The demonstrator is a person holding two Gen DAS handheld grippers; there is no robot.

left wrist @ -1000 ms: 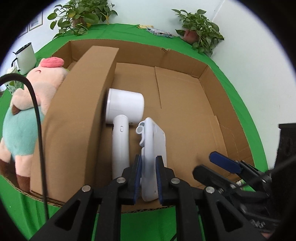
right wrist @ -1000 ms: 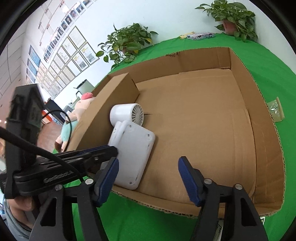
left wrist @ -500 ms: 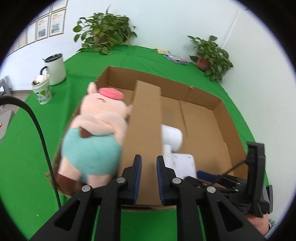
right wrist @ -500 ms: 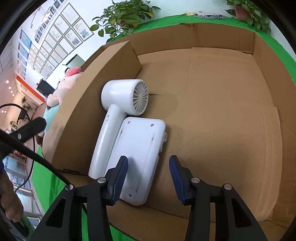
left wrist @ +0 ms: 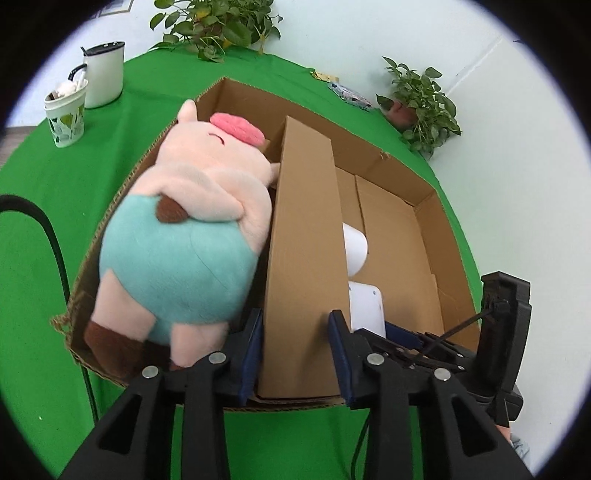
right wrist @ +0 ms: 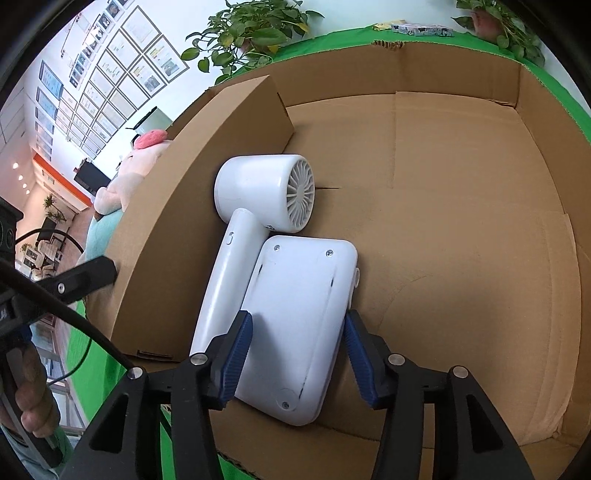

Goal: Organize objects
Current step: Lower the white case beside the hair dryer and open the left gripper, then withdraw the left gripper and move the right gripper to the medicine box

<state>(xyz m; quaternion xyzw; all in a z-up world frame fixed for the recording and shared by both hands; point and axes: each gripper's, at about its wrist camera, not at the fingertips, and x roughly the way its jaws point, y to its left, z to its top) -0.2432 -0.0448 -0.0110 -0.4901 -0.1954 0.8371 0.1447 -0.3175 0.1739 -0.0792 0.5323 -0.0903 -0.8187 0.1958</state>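
Cardboard box [right wrist: 461,155], shallow and open-topped, on a surface draped in green cloth [left wrist: 85,184]; an upright cardboard divider [left wrist: 306,240] splits it into two compartments.

Left compartment: plush pig [left wrist: 184,229], pink with a teal belly and brown feet, lying lengthwise and filling most of the space.

Right compartment: white hair dryer [right wrist: 255,221] lying flat against the divider, its grille end facing away from the wall. Touching its handle, a flat white device [right wrist: 299,317] with rounded corners and screws showing, lying near the box's front edge. The rest of this compartment's floor is bare cardboard.

Left gripper [left wrist: 297,354]: fingers partly spread, having just been opening, one on either side of the divider's near end; whether the pads touch the cardboard cannot be told.

Right gripper [right wrist: 297,354]: fingers [right wrist: 236,354] spread to either side of the flat white device's near end, having just opened a little; a gap shows at the right pad, and contact at the left pad is unclear.

Beyond the box: white kettle [left wrist: 103,74], paper cup [left wrist: 66,114], two potted plants [left wrist: 218,26].
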